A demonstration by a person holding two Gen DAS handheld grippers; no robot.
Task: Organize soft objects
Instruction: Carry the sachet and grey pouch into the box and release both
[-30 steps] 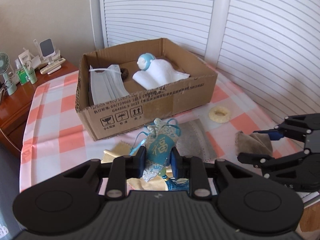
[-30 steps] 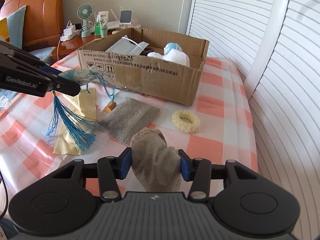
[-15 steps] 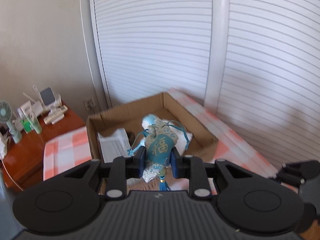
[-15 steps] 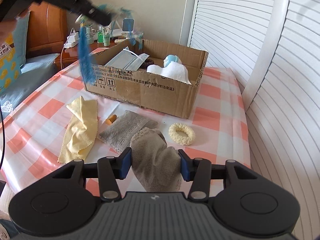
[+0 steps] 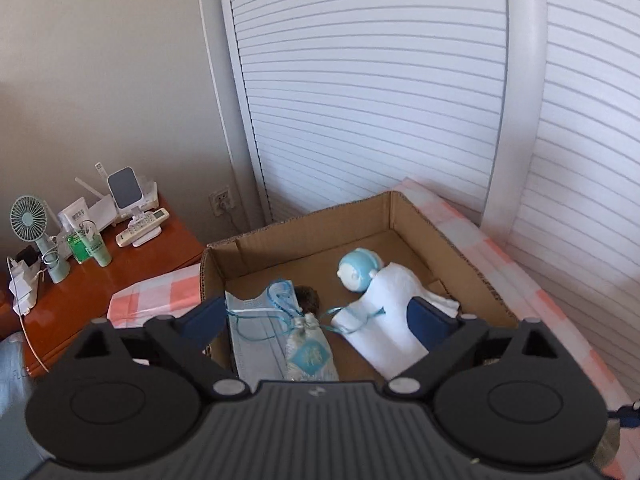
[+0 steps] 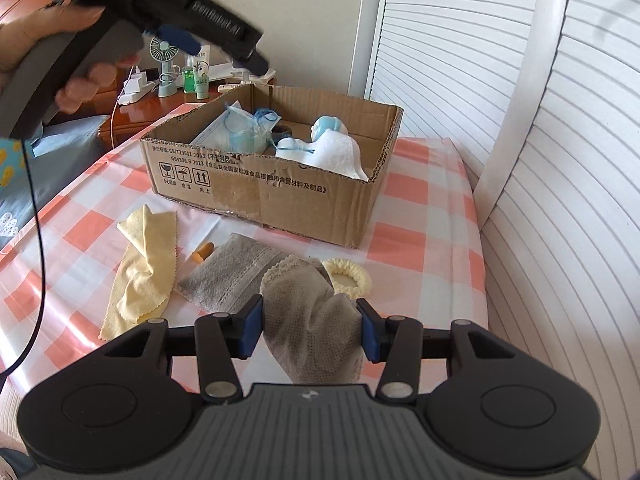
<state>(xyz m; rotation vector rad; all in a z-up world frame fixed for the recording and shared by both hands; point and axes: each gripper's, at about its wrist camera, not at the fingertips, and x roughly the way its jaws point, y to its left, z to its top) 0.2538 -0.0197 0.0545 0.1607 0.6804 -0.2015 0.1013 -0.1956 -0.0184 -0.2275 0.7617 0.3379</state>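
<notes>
My left gripper [image 5: 318, 322] is open above the cardboard box [image 5: 460, 252]. The blue sachet with ribbons [image 5: 310, 354] lies in the box, partly on the face masks [image 5: 256, 336], beside the white doll with a blue head [image 5: 380, 300]. My right gripper [image 6: 310, 330] is shut on a grey-beige sock [image 6: 312, 320] just above the tablecloth. In the right wrist view the left gripper [image 6: 224, 46] hovers over the box [image 6: 272, 184]. A grey mask [image 6: 228, 276], a yellow cloth [image 6: 146, 268] and a cream scrunchie [image 6: 352, 276] lie on the table.
A small orange object [image 6: 203, 255] lies between the cloth and the grey mask. A wooden nightstand [image 5: 100, 284] holds a fan, bottles and a remote. White shutter doors [image 5: 380, 100] stand behind the box. The checked tablecloth [image 6: 420, 216] covers the table.
My left gripper carried the sachet up and over the box, then opened; the sachet now lies inside the box. My right gripper holds the sock nearly still.
</notes>
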